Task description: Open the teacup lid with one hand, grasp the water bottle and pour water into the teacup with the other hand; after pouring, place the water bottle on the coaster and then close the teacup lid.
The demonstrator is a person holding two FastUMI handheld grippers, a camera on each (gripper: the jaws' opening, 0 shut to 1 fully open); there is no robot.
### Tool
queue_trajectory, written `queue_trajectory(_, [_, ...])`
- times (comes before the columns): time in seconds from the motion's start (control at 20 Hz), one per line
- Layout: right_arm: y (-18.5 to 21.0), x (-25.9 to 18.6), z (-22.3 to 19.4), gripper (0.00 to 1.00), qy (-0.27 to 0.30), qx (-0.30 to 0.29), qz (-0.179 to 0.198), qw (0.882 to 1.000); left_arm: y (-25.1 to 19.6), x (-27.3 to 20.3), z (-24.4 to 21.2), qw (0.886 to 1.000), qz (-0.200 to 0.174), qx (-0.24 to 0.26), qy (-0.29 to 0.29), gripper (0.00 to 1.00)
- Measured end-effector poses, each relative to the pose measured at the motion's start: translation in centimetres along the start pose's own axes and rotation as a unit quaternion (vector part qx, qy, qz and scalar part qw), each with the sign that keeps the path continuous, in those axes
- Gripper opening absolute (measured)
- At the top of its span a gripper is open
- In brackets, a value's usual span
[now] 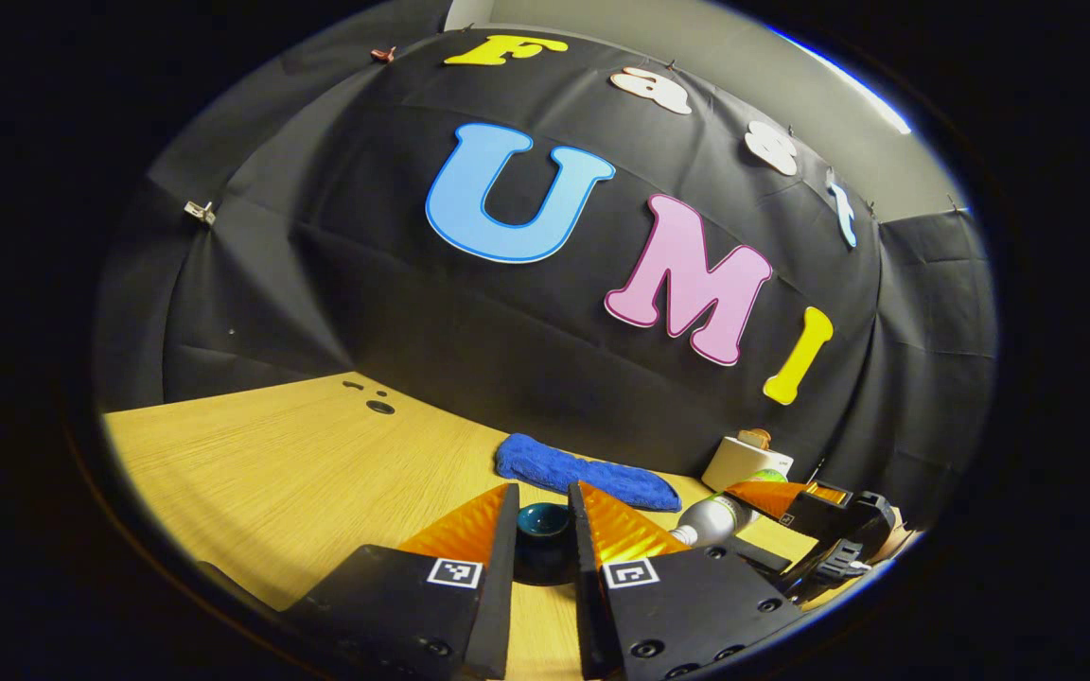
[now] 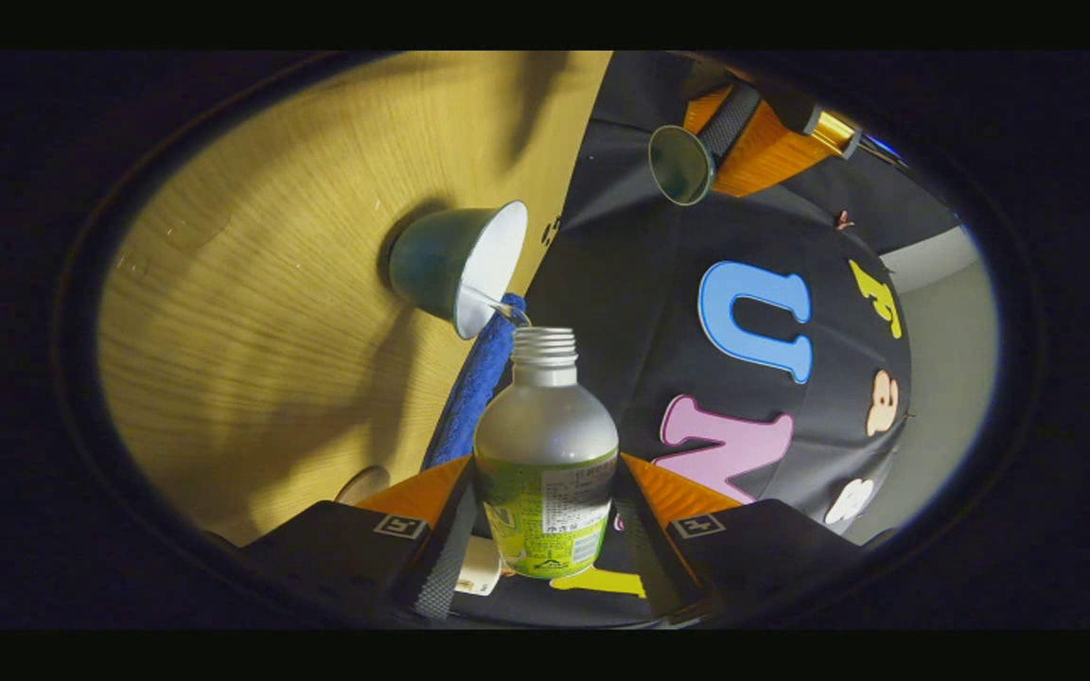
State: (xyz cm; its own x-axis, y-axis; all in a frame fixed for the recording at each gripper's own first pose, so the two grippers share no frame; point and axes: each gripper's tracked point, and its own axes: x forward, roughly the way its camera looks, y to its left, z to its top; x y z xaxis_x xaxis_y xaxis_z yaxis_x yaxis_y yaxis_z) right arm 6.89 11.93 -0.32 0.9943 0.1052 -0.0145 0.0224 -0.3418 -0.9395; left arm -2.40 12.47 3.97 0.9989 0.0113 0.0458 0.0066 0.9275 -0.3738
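My right gripper (image 2: 545, 465) is shut on the water bottle (image 2: 545, 473), a clear uncapped bottle with a green label. It is tipped so that its mouth is at the rim of the dark green, white-lined teacup (image 2: 455, 265) on the wooden table, and a thin stream of water runs in. My left gripper (image 1: 543, 501) is shut on the dark teal teacup lid (image 1: 545, 532) and holds it above the table. In the right gripper view the lid (image 2: 681, 165) hangs off beyond the cup. The left gripper view has the bottle (image 1: 717, 518) at lower right.
A blue cloth (image 1: 583, 473) lies along the back of the wooden table (image 1: 299, 473), just behind the cup. A white box (image 1: 744, 459) stands by the wall at the right. A pale round disc (image 2: 362, 484) lies on the table near my right fingers.
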Motion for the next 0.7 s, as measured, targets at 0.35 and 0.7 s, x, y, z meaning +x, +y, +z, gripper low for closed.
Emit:
queue_trajectory(0.35, [-0.8,-0.2,0.3,0.78,-0.014,-0.055,-0.020,0.998,0.0,0.0,0.1,1.000,0.000,0.001,0.002,0.34])
queue_trajectory(0.7, [-3.9,0.3,0.2,0.78,-0.031,-0.119,-0.056,0.991,0.2,-0.1,0.1,1.000,0.001,0.004,0.001,0.32])
